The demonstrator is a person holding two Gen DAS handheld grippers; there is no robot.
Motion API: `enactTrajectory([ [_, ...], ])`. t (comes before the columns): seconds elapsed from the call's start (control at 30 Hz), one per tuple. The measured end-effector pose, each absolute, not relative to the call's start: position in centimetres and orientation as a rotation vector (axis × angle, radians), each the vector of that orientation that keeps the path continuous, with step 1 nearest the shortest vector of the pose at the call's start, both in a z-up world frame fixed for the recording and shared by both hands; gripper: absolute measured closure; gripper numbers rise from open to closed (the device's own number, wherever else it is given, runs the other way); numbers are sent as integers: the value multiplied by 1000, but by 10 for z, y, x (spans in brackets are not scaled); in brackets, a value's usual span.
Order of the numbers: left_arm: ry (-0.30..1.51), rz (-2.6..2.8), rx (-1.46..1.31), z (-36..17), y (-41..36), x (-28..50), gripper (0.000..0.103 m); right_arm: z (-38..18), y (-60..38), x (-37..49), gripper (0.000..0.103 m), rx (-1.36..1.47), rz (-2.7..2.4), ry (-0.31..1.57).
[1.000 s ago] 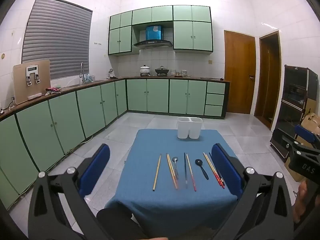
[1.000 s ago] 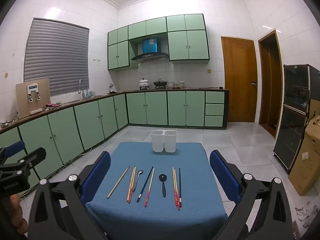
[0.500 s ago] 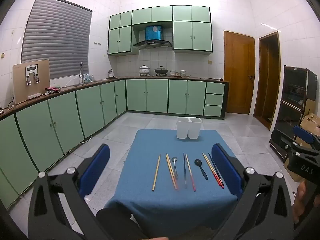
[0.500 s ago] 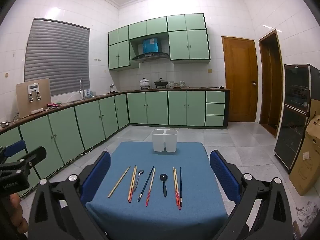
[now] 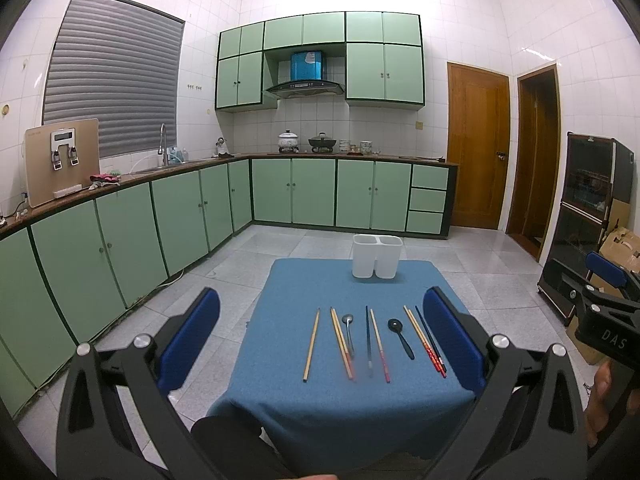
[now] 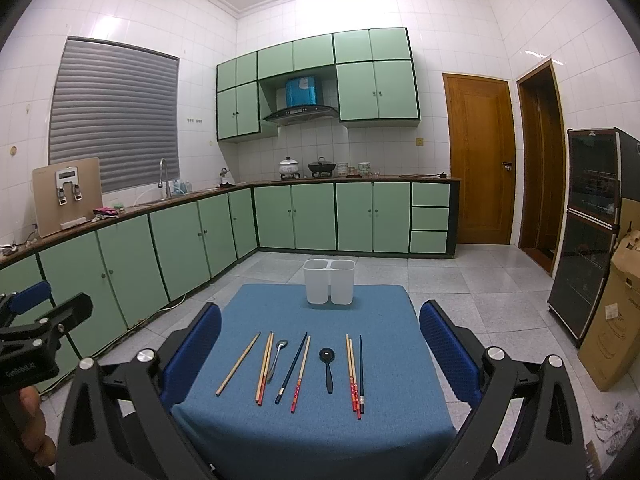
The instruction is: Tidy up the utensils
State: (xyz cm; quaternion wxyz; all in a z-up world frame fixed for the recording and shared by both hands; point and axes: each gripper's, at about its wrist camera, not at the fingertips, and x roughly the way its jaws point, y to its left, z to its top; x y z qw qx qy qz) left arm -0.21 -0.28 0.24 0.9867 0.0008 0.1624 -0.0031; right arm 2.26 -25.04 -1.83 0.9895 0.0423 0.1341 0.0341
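Observation:
A small table with a blue cloth [image 5: 288, 408] [image 6: 384, 312] holds a row of utensils: several chopsticks, a metal spoon [image 5: 349, 332] [image 6: 277, 360] and a black spoon [image 5: 400, 336] [image 6: 327, 368]. A single wooden chopstick [image 5: 311, 344] [image 6: 238, 364] lies at the left end. A white two-compartment holder [image 5: 377, 256] [image 6: 329, 281] stands upright at the far edge. My left gripper [image 5: 322, 344] and right gripper [image 6: 320, 360] both hover open, well short of the table and above its near edge, with nothing between their blue pads.
Green cabinets [image 5: 192, 216] run along the left and back walls, with tiled floor around the table. A dark glass cabinet [image 6: 588, 232] and cardboard boxes [image 6: 612, 320] stand at the right. The right gripper's body [image 5: 604, 320] shows at the left wrist view's edge.
Both views have shifted very slightly; the table and utensils lie as before. Both grippers stay open and empty.

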Motion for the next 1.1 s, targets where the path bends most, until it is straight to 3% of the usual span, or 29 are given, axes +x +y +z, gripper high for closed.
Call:
enactTrajectory([
  [1.1, 319, -6, -1, 9, -9, -3, 5, -11, -248, 21, 6, 83, 73, 264],
])
